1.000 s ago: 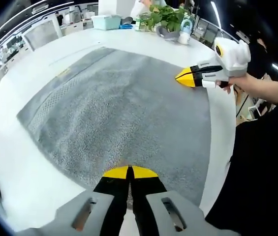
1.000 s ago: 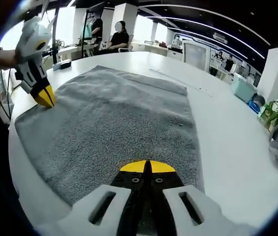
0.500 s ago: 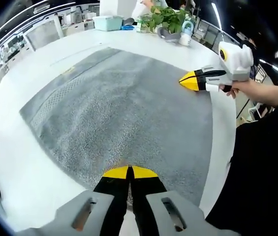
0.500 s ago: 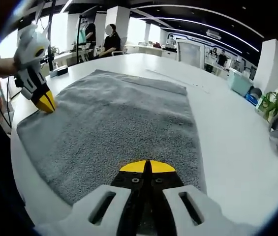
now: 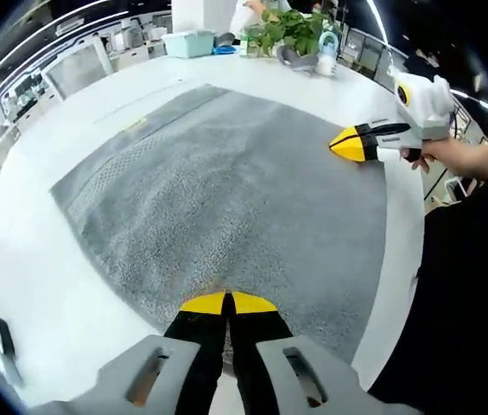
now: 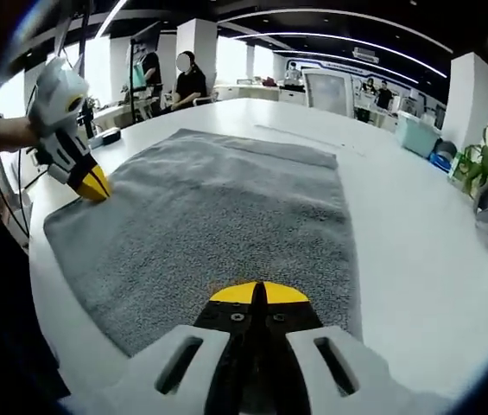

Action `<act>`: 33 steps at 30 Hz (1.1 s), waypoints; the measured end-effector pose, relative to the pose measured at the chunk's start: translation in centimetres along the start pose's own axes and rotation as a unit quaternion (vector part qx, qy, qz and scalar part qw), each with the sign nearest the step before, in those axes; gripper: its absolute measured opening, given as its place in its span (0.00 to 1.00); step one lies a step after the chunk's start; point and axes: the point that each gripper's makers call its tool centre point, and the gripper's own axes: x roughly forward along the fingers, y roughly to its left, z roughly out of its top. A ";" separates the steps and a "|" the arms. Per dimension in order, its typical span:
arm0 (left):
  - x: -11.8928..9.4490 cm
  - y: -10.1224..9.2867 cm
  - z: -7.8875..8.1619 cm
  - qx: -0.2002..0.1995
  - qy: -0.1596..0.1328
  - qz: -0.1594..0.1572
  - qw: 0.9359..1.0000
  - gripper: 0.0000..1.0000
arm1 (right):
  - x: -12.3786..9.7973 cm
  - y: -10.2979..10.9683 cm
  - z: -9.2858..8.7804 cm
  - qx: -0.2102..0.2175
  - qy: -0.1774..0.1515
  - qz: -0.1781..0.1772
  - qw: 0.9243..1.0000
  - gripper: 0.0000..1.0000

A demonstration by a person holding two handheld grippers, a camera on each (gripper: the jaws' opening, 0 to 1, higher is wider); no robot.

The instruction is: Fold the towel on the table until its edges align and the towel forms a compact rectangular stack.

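Bench [image 5: 45, 285]: white, round-edged. Towel [image 5: 226, 190] lies flat, unfolded, near edge along bench rim. Left gripper [image 5: 226, 303] and right gripper [image 6: 259, 292] each pressed together, pinching near towel corners. Judgement: lift both corners level, carry to far edge together, match corners before release.

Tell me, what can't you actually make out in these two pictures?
- Whether each claw truly pinches the towel: the left claw and right claw hide the near edge beneath their own closed tips in their own views.
- Potted plant and teal box, left gripper view: too small for detail.
- Distant people, right gripper view: too small.
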 end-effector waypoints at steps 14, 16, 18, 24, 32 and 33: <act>-0.5 1.2 -0.7 -0.033 0.009 0.009 0.999 0.01 | -1.3 2.3 -0.8 0.001 -0.005 0.022 1.000 0.00; -0.6 1.3 -0.9 -0.039 0.009 0.007 0.999 0.01 | -1.4 2.6 -0.9 0.005 -0.007 0.025 1.000 0.00; -0.6 1.2 -1.0 -0.042 0.009 0.008 0.999 0.01 | -1.6 2.8 -1.0 0.007 -0.007 0.028 1.000 0.00; -0.9 1.2 -1.3 -0.045 0.007 0.012 0.999 0.01 | -2.0 3.4 -1.3 0.011 -0.012 0.035 0.999 0.00; -0.9 1.3 -1.3 -0.057 -0.009 0.011 0.998 0.01 | -2.1 3.6 -1.2 0.003 -0.015 0.033 0.999 0.00; -0.9 1.3 -1.3 -0.057 -0.010 0.010 0.998 0.01 | -2.0 3.6 -1.2 0.002 -0.016 0.035 0.999 0.00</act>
